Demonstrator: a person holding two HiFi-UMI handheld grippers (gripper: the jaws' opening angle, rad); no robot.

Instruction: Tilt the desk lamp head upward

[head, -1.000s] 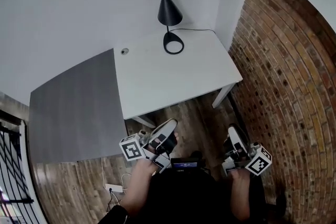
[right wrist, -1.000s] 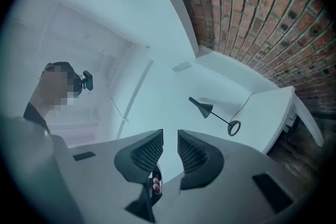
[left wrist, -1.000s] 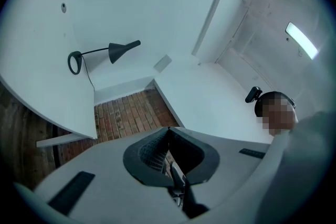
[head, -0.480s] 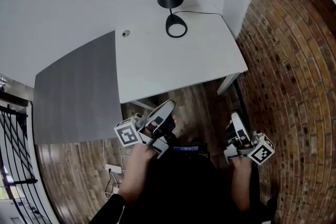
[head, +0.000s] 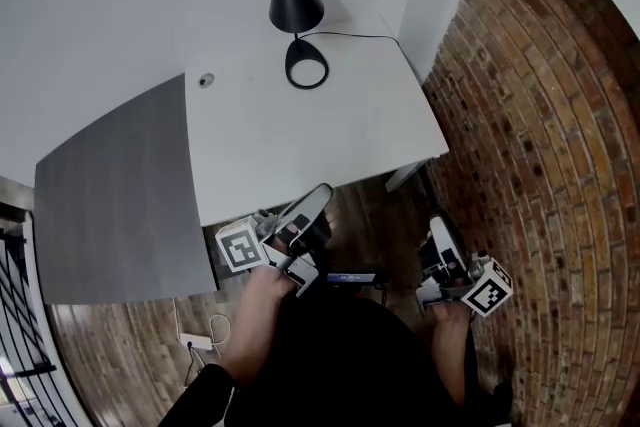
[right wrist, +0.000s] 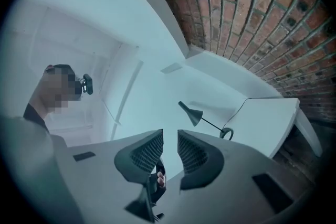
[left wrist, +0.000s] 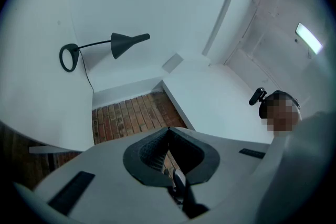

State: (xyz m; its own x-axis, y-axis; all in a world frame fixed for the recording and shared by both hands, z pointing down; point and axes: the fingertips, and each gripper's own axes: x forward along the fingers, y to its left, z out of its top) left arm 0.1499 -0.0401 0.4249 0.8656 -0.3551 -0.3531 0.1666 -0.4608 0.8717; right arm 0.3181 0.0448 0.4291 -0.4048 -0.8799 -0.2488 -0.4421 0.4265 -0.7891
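left tool (left wrist: 168, 136) jaws shut, nothing in em. lamp (left wrist: 105, 49) far off on white table (left wrist: 31, 102), brick wall (left wrist: 131, 115) behind

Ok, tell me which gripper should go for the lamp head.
Right, probably: the right gripper has its jaws apart with the lamp head nearly ahead; the left gripper is shut, the lamp off to its side.

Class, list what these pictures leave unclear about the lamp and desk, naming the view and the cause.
Any hinge on the lamp: too small in every view.
End of the cord: head view, vanishes at the wall corner.
The round thing on the desk: head view, too small to identify.
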